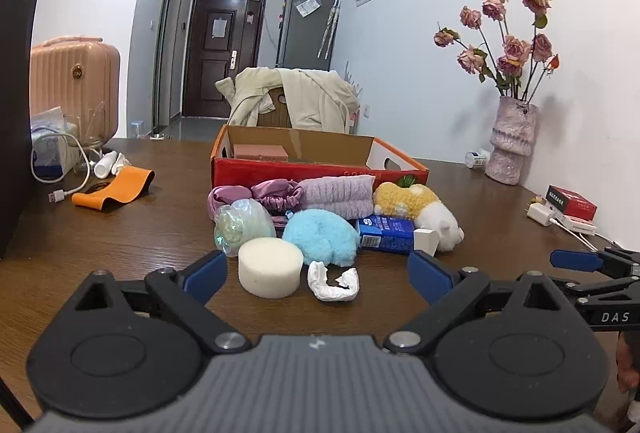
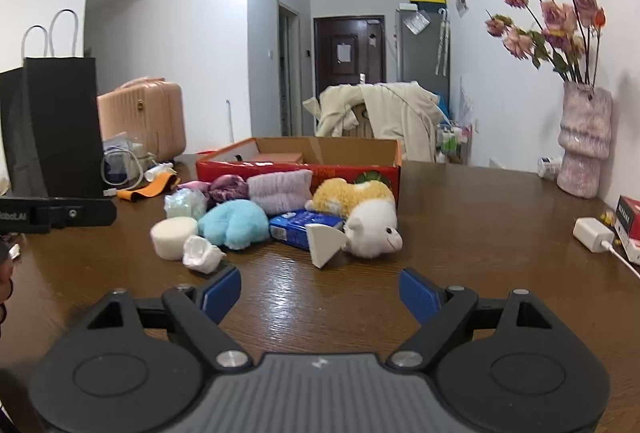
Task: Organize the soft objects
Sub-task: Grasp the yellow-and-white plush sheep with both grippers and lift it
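A pile of soft things lies on the brown table in front of a red cardboard box [image 1: 256, 169] [image 2: 384, 171]: a white round sponge [image 1: 270, 267] [image 2: 174, 237], a blue fluffy toy [image 1: 322, 237] [image 2: 234, 223], a yellow-and-white plush [image 1: 420, 209] [image 2: 364, 213], a lilac towel [image 1: 338, 195] [image 2: 280, 189], purple scrunchies [image 1: 276, 193], a bubble-wrapped ball [image 1: 242, 225] and a crumpled white tissue [image 1: 332, 283] [image 2: 202, 253]. My left gripper [image 1: 318, 273] is open just short of the sponge and tissue. My right gripper [image 2: 320, 293] is open and empty over bare table, nearer than the pile.
A blue packet [image 1: 384, 231] and a white wedge [image 2: 324, 239] lie in the pile. An orange band [image 1: 114, 189], a cable and a black bag [image 2: 60, 129] are left. A vase of flowers [image 1: 512, 141], a charger [image 2: 592, 235] and a red box [image 1: 572, 201] are right.
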### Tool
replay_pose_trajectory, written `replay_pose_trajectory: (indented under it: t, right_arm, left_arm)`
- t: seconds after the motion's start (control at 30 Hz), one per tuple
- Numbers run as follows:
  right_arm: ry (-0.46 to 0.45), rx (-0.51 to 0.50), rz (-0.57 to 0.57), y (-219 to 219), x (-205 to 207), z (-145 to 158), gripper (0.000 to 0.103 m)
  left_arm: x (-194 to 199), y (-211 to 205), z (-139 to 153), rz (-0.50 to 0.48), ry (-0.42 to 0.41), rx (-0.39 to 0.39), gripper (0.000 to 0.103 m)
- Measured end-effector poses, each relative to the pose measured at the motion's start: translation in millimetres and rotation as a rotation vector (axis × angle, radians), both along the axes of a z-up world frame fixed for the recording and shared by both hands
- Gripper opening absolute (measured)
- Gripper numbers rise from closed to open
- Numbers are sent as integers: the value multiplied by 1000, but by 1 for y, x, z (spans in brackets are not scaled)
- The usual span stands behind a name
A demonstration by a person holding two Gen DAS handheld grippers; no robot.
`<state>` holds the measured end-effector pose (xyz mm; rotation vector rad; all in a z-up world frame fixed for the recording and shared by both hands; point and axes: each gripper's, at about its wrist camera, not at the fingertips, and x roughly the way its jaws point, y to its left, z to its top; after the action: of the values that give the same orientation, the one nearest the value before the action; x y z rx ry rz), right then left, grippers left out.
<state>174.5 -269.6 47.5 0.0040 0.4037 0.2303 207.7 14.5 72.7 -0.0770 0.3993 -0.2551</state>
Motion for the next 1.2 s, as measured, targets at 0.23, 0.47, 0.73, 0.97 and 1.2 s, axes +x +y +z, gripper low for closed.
replay_pose_trajectory:
  t: [0.23, 0.47, 0.73, 0.97, 1.2]
  right_arm:
    - [35, 19, -59, -14, 39, 1, 85]
    - [116, 60, -36, -26, 114, -3, 79]
    - [217, 106, 34, -26, 195, -20, 65]
    - [219, 169, -47, -54, 193, -34, 51]
    - [211, 99, -42, -52, 193, -33, 57]
  left_arm:
    - [24, -18, -1, -54, 13, 5, 98]
    - [80, -62, 6, -134, 55, 48, 88]
    - [163, -113, 3, -218, 122, 46, 68]
    - [219, -153, -22, -221, 217, 52, 66]
    - [243, -167, -41, -264, 247, 5, 64]
